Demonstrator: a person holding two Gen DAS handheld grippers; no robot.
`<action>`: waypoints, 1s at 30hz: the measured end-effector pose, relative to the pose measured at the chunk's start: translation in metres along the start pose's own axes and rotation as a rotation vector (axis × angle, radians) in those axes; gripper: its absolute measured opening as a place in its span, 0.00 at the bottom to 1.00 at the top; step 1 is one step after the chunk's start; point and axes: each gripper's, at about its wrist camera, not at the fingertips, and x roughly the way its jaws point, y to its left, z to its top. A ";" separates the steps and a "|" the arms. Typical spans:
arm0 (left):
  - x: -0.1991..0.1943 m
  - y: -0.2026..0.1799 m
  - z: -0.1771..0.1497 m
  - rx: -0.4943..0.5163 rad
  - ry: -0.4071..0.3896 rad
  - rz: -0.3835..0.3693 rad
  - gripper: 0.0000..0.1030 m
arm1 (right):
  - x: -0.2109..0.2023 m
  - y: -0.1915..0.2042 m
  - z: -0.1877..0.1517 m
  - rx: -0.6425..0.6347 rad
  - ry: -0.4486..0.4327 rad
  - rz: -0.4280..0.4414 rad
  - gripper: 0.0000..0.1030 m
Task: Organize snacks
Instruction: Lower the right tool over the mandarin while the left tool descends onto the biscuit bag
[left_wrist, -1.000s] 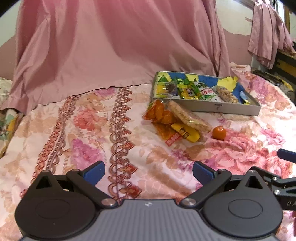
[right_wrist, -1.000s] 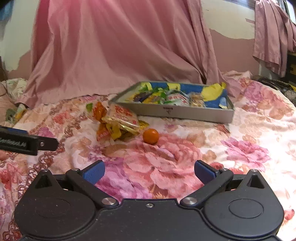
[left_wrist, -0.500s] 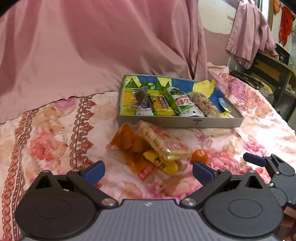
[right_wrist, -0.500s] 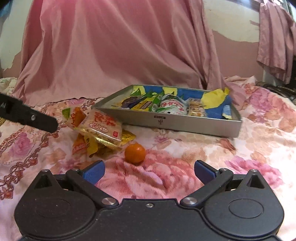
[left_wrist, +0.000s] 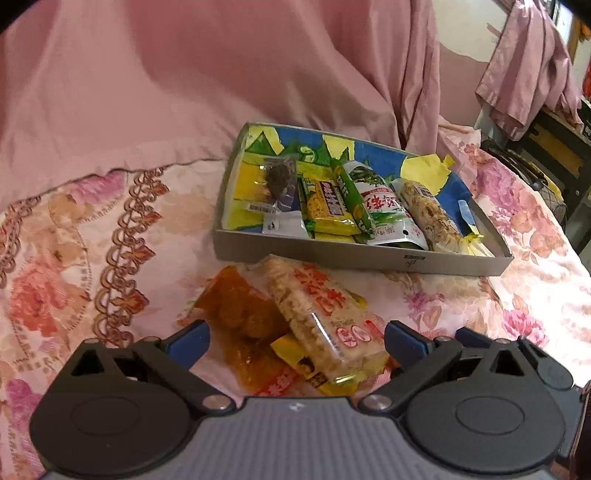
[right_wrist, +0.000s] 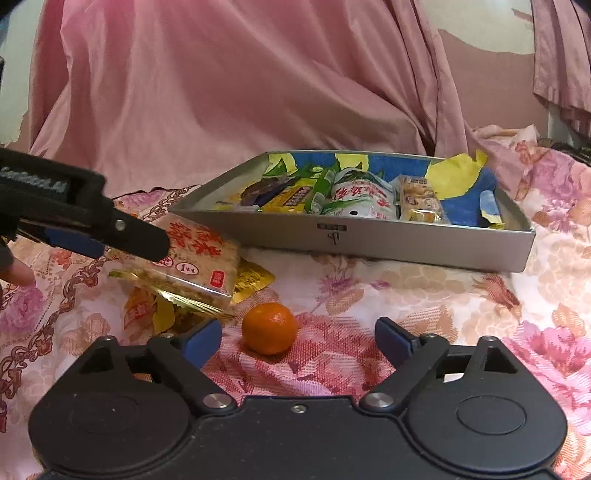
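On the left of the flowered bedspread (left_wrist: 92, 236), the left gripper (left_wrist: 295, 338) hangs over a small heap of loose snacks with its jaws wide apart and nothing clamped; the heap lies between the blue fingertips (left_wrist: 188, 341), but they do not press on it. From the right wrist view the same tool reaches in from the left edge, with a bit of the person's hand (right_wrist: 14, 271) behind it. In the heap, an orange packet (left_wrist: 243, 317) lies lowest and furthest left, a clear-wrapped rice cracker pack (left_wrist: 321, 317) with red lettering lies slantwise on top of it, and a yellow wrapper (left_wrist: 295, 354) pokes out from beneath. Just right of the heap, a small orange (right_wrist: 269, 328) sits alone on the cloth, apart from the wrappers. The right gripper (right_wrist: 297, 341) is low over it, its jaws have just been closing a little yet remain well apart, and the fruit sits between the fingertips (right_wrist: 391, 341) without touching either. Beyond the heap and the fruit stands a shallow grey tray (right_wrist: 406, 245) with a blue and yellow lining, already holding several packets side by side: a dark one, yellow bars, a green-and-white pouch (left_wrist: 380, 203) and a clear bag of pale crackers (left_wrist: 432, 214). A pink curtain (left_wrist: 184, 81) hangs behind everything.
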 end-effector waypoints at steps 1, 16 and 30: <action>0.002 0.000 0.000 -0.013 0.007 -0.003 0.98 | 0.001 -0.001 0.000 0.002 0.001 0.006 0.87; 0.012 -0.014 0.002 -0.049 0.079 0.005 0.65 | 0.004 0.006 -0.003 -0.017 -0.012 0.039 0.70; 0.013 -0.021 0.004 -0.065 0.105 0.003 0.46 | 0.006 0.007 -0.004 -0.024 -0.002 0.019 0.56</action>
